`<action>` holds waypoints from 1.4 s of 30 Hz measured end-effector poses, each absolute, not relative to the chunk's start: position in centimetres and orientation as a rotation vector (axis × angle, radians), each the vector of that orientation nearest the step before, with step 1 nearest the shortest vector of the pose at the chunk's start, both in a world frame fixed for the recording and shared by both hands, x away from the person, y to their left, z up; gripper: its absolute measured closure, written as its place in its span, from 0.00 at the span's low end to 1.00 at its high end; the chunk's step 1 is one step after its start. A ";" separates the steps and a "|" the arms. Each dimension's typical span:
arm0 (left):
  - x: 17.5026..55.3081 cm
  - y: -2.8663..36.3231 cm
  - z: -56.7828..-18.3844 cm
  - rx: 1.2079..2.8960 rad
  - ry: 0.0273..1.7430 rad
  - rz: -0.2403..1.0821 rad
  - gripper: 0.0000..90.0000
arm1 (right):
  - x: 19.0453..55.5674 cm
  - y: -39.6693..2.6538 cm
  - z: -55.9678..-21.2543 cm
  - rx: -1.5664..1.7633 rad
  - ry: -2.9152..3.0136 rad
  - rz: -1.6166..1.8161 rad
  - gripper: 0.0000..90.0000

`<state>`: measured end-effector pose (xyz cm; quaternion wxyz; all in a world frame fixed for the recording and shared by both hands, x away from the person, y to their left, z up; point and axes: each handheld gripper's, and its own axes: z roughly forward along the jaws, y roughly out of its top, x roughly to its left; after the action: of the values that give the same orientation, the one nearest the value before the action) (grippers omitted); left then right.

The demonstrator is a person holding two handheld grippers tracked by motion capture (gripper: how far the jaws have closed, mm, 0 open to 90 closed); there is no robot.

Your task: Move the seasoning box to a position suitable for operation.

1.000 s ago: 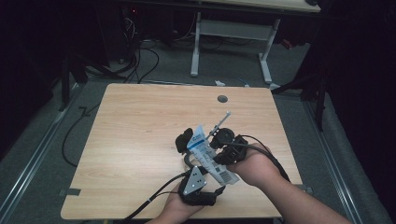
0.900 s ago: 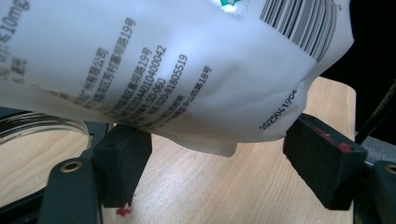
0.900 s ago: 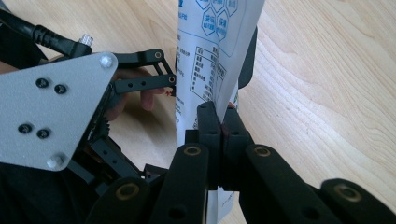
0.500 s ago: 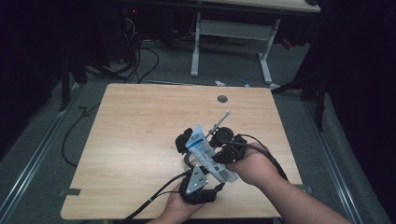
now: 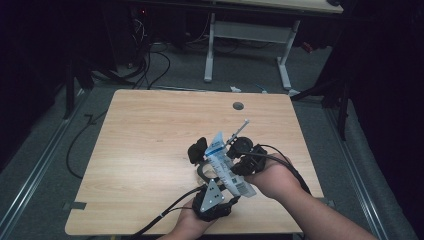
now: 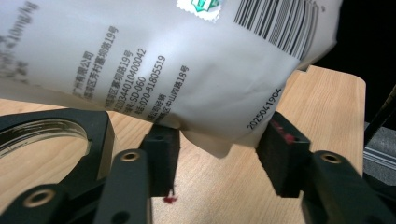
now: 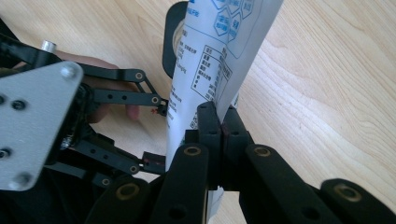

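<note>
Currently:
step: handing the white printed pouch (image 5: 226, 166) between grippers, judged from the pose
pouch place: off the wooden table (image 5: 150, 145), above its near-right part, between both hands
right gripper (image 7: 220, 122): jaws together, clamped flat on an edge of pouch film; in the high view sits right of the pouch (image 5: 239, 159)
left gripper (image 6: 215, 147): jaws apart, just been closing; lower corner of pouch hangs between them
left contact: right pad looks touching or nearly touching the film, left pad close to it; no squeeze visible in the film, so not counted as a grip yet
left location: near side of pouch in the high view (image 5: 212, 175), grey three-cornered plate (image 5: 210, 196) on top
long axis: runs from near-right to far-left in the high view, tilted up off the table
pointing: blue-printed end (image 5: 217, 142) far and high; barcode end (image 5: 243, 187) near, over the right hand
face: barcode and date print toward the left gripper camera (image 6: 275, 18)
how to do well: finish closing left jaws squarely on the flat seam corner, not the puffed belly, else film likely slips out
hold: keep right clamp on until left pads clearly pinch the film, then release
motion: keep both hands still during the close; thin film will probably crumple and twist if pulled sideways
other: loose black ring (image 6: 44, 133) lying on table left of left jaws, clear of the pinch; thin rod (image 5: 239, 131) sticking out far-right past pouch, purpose cannot tell
</note>
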<state>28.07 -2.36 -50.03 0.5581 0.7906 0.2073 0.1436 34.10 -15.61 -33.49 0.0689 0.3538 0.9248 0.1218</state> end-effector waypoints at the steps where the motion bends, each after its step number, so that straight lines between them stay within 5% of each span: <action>1: 28.0 -2.3 -50.0 1.863 0.487 0.340 0.61 | 34.1 -15.7 -33.5 1.070 2.785 0.367 1.00; 42: 26.8 -2.6 -50.1 1.858 0.435 0.355 0.68 | 35.0 -15.3 -34.9 1.050 2.833 0.289 1.00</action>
<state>26.75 -2.59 -50.06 0.5648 0.7899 0.1850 0.1510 35.03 -15.30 -34.89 0.0535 0.3454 0.9321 0.0950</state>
